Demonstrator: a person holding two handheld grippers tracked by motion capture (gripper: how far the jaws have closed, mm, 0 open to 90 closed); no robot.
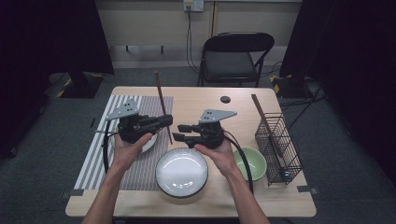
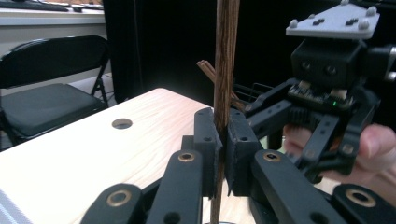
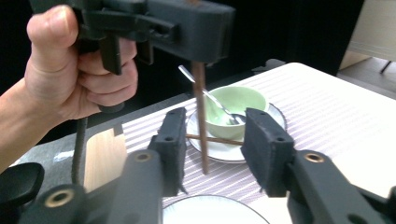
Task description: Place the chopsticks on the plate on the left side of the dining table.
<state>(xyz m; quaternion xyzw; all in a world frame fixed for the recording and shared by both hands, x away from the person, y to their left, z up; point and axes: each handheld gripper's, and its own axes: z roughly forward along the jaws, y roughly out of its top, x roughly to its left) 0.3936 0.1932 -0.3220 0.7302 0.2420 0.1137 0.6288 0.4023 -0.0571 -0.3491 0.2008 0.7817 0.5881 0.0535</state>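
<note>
Left hand-held gripper [image 2: 223,154] clenched on long dark brown wooden chopstick [image 2: 225,70], held upright above striped placemat [image 3: 327,107]. Right hand-held gripper [image 3: 212,149] released, jaws straddling chopstick without contact. Risk: off-centre closure knocks chopstick askew, dropping it onto white ceramic plate [image 1: 181,171] on bench [image 1: 196,100].

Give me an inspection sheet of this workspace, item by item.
Surface: wooden table with a striped placemat at the left.
Job's things: brown chopstick held upright; a second chopstick lies on the small plate under a green bowl with a spoon.
Clutter: white plate, second green bowl, wire basket with another chopstick.
Grippers: left gripper clamps the chopstick; right gripper jaws apart around its lower end.
Cables: black cable trails from the right gripper.
Surroundings: folding chair, dark curtains.
</note>
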